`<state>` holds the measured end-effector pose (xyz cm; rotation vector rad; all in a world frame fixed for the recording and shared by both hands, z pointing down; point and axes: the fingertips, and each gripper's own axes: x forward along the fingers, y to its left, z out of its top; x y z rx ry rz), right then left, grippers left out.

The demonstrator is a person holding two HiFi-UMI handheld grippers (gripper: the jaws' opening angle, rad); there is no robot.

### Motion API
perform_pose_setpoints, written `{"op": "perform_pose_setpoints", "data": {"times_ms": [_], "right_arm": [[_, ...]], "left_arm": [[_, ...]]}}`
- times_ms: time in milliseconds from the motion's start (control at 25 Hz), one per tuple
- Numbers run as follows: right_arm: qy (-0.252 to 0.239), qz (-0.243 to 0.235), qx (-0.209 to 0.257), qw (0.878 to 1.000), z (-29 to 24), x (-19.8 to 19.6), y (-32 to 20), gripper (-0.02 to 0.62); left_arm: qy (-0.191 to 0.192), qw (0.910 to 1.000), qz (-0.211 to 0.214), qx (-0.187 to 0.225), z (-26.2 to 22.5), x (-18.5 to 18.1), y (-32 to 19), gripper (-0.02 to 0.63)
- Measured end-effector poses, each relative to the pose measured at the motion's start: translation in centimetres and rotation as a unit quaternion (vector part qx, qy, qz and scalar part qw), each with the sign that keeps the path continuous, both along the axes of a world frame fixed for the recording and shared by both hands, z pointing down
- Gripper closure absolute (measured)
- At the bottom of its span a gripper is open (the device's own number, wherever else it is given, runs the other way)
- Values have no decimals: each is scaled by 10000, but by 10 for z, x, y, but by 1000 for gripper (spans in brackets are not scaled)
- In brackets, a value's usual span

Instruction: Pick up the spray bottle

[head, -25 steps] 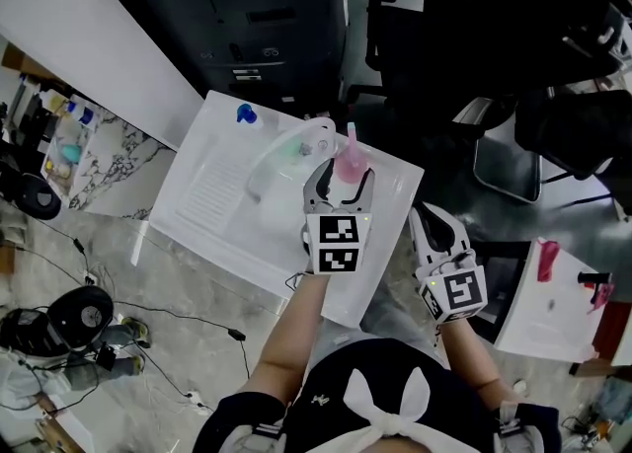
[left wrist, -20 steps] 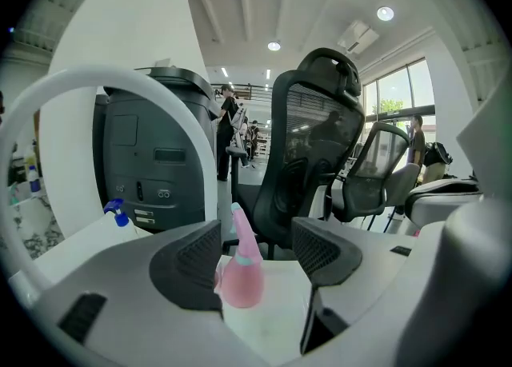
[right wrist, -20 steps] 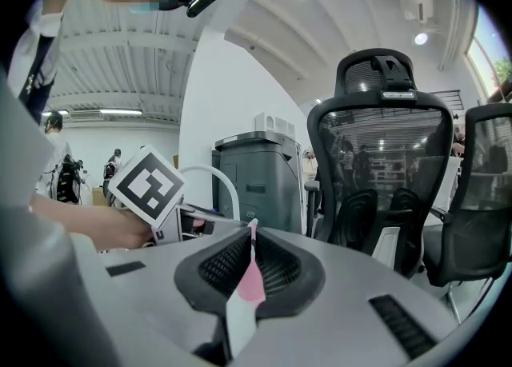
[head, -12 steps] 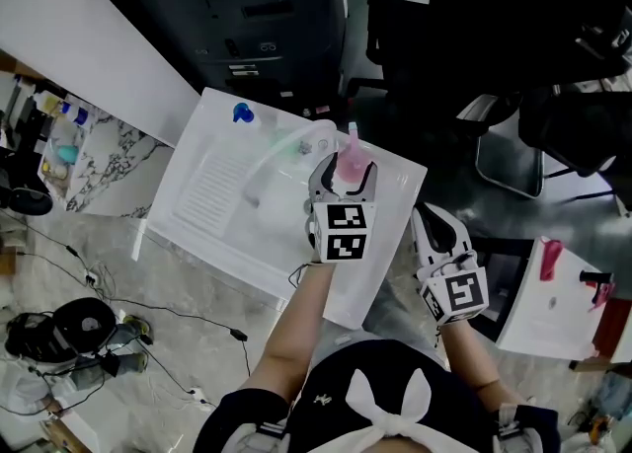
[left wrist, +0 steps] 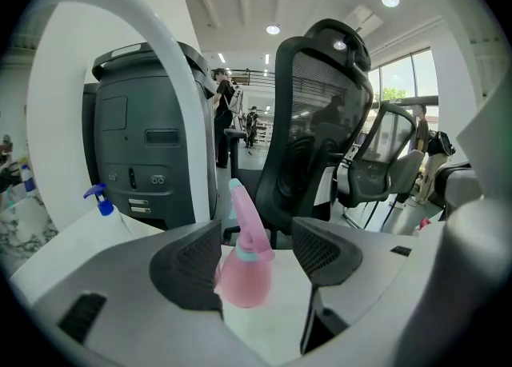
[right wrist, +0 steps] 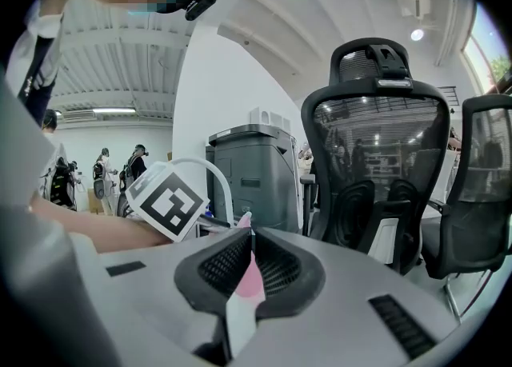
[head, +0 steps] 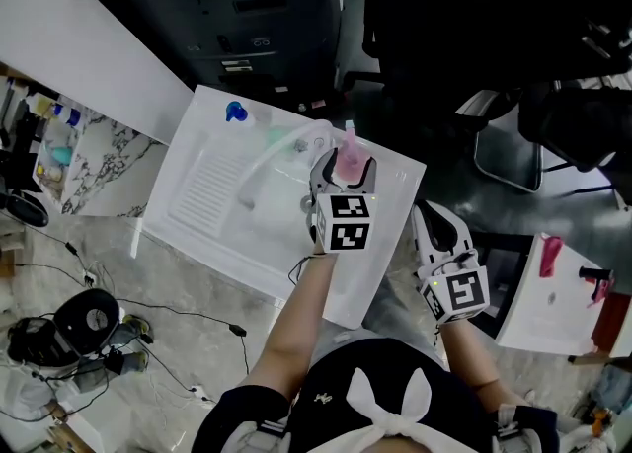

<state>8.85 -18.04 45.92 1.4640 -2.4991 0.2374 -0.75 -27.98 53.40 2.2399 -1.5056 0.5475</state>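
Observation:
A pink spray bottle stands upright near the far right edge of a white table. My left gripper is open with its jaws on either side of the bottle's body. In the left gripper view the bottle sits against the left jaw, with a gap to the right jaw of the gripper. My right gripper hangs shut off the table's right edge, holding nothing. Through the thin slit of the right gripper only a sliver of pink shows.
A blue-headed spray bottle stands at the table's far edge. A white curved tube arcs over the table left of the pink bottle. A dark grey machine and black office chairs stand beyond. Another white table is at right.
My left gripper has moved forward, so its open jaws now flank the pink bottle's body. The right gripper has stayed where it was.

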Motion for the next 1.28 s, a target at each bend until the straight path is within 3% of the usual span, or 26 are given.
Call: {"op": "perform_pose_setpoints", "data": {"times_ms": [1080, 1280], "right_arm": [[-98, 93, -167, 9998, 11, 6, -1, 566], [-151, 127, -187, 9996, 12, 7, -1, 566]], "left_arm": [[-343, 9986, 58, -400, 42, 7, -15, 330], [-411, 9983, -2, -413, 42, 5, -17, 379]]}}
